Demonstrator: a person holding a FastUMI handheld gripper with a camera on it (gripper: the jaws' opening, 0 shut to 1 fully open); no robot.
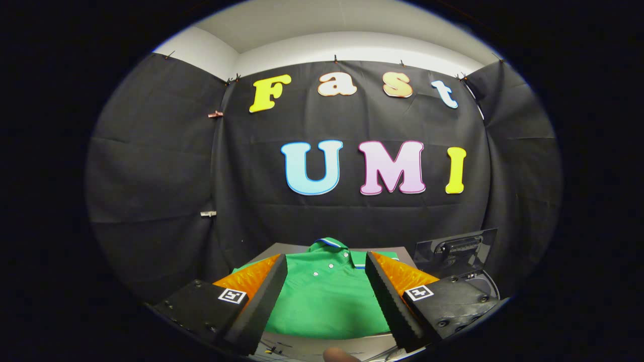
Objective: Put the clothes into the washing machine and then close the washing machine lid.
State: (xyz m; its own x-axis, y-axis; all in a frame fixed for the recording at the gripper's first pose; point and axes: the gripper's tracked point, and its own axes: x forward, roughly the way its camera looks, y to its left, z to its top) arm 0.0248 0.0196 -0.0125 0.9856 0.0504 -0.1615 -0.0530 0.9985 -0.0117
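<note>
A green polo shirt [327,296] with a buttoned placket and a blue-and-white edged collar lies flat on a grey table [282,249]. My gripper [326,266] hovers above it, open, the shirt showing in the wide gap between the two fingers. Nothing is held. To the right, beyond the right finger, the washing machine [485,286] stands with its dark lid [455,249] raised upright.
Black cloth walls close the booth behind the table and on both sides. A fingertip of the person's hand [339,355] shows below the shirt, near the table's front edge.
</note>
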